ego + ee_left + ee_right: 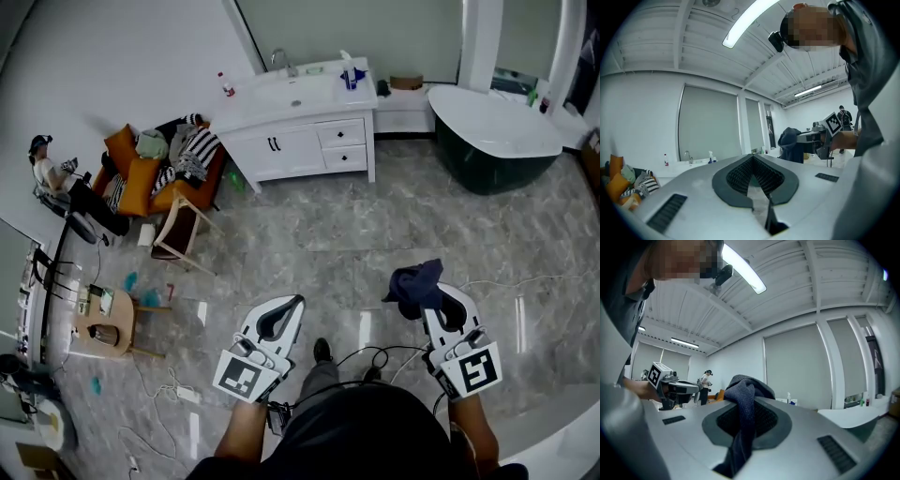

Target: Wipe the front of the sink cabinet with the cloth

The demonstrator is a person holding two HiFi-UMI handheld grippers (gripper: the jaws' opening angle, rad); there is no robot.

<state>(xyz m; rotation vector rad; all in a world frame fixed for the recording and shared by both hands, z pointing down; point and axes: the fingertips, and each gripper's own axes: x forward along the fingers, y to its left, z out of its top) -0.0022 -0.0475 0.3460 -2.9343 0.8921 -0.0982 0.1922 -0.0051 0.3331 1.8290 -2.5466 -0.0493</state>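
Cloth (413, 286) in right hand-held gripper (437, 298)

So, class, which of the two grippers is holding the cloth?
The right gripper: it pinches a dark blue cloth, which hangs from its tip, while the left gripper holds nothing.

Dark navy cloth (414, 284); white sink cabinet (298, 150); grey marbled floor (375, 234).

I'm looking steeply down from head height at the distant white sink cabinet (300, 141), upper centre; both gripper cameras are pointing low and upward toward it.
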